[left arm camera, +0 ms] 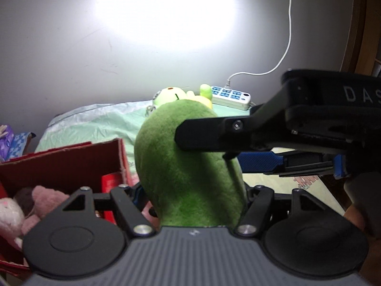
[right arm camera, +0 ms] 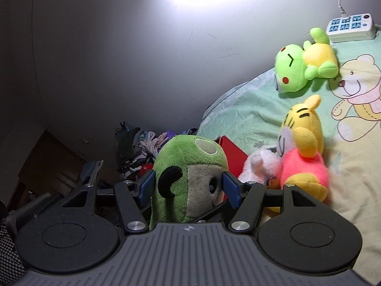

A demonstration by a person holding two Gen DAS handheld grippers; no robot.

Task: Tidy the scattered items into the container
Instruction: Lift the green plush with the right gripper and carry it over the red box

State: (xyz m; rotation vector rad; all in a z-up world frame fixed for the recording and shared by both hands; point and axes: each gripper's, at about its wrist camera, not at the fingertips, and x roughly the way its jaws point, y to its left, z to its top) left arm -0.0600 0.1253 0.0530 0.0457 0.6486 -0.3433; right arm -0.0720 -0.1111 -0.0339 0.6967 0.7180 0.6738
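Left gripper [left arm camera: 191, 190]: clamped on the green plush [left arm camera: 188, 162]; its blue pads are almost wholly hidden behind the plush body, only a sliver of the left one shows. Right gripper [right arm camera: 189, 186]: blue pads [right arm camera: 230, 189] sit at both flanks of the same plush [right arm camera: 188, 178], left pad touching the fur, right pad at the grey face patch; contact looks light, so whether it truly presses cannot be told. In the left wrist view the right gripper [left arm camera: 207, 147] comes in from the right edge, its black finger lying across the plush's side.

Plush is held up above the bed sheet [right arm camera: 250, 109], between both tools, beside the red cardboard box [left arm camera: 71, 164]. The plush's lower end is cut off by both gripper bodies.

Box: near wall and floor hidden by the left gripper; only pink and white plush toys [left arm camera: 28, 207] inside show. Box's torn right edge stands just left of the plush.

Outward: yellow tiger plush [right arm camera: 302, 147] near the box corner, frog plush [right arm camera: 304, 59] further back, power strip [right arm camera: 350, 27] by the wall. Open sheet lies to the right. Dim clothes pile [right arm camera: 142, 145] behind is hard to make out.
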